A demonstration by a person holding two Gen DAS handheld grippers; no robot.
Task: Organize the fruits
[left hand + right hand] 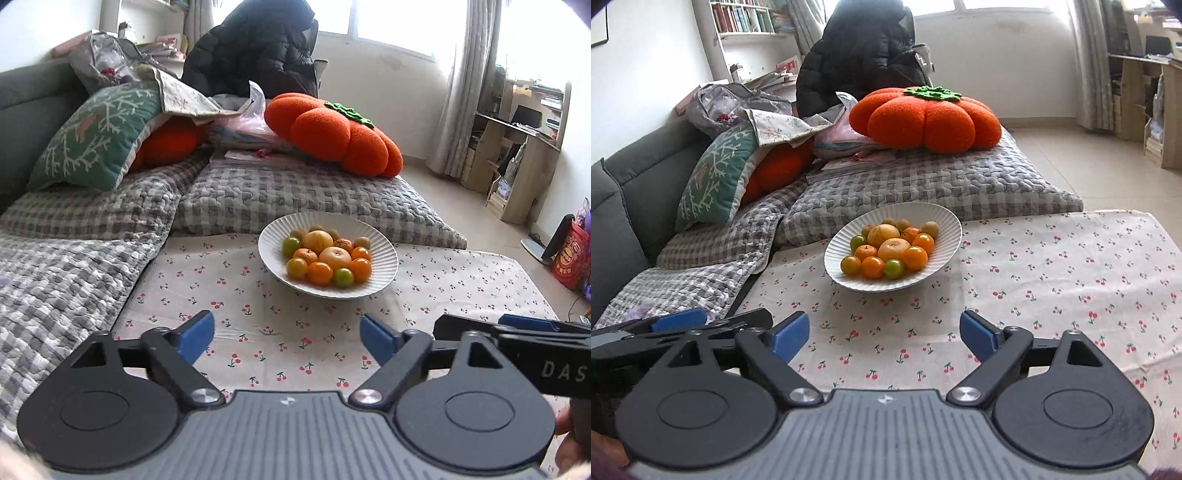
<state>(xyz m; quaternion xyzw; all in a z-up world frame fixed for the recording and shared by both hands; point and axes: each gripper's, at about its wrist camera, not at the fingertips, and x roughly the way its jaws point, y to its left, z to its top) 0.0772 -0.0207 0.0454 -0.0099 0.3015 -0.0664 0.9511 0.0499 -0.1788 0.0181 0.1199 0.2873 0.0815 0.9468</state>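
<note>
You're in a lived-in home here, a sitting room: there's the dark grey fabric sofa [631, 192] under a grey-and-white checked quilted throw [923, 184], a plush orange pumpkin-shaped cushion [923, 118] and a green pillow with a white branch pattern [713, 181] heaped on it, white wall shelves packed with books [746, 18], pale curtains at the bright window [461, 92], a cluttered wooden desk [517, 155], and a cherry-print cloth [1052, 277] spread before you

A white ribbed ceramic bowl [376, 258] sits on the cherry-print worktop [461, 288], heaped with orange, yellow and green round fruits [325, 258].
</note>
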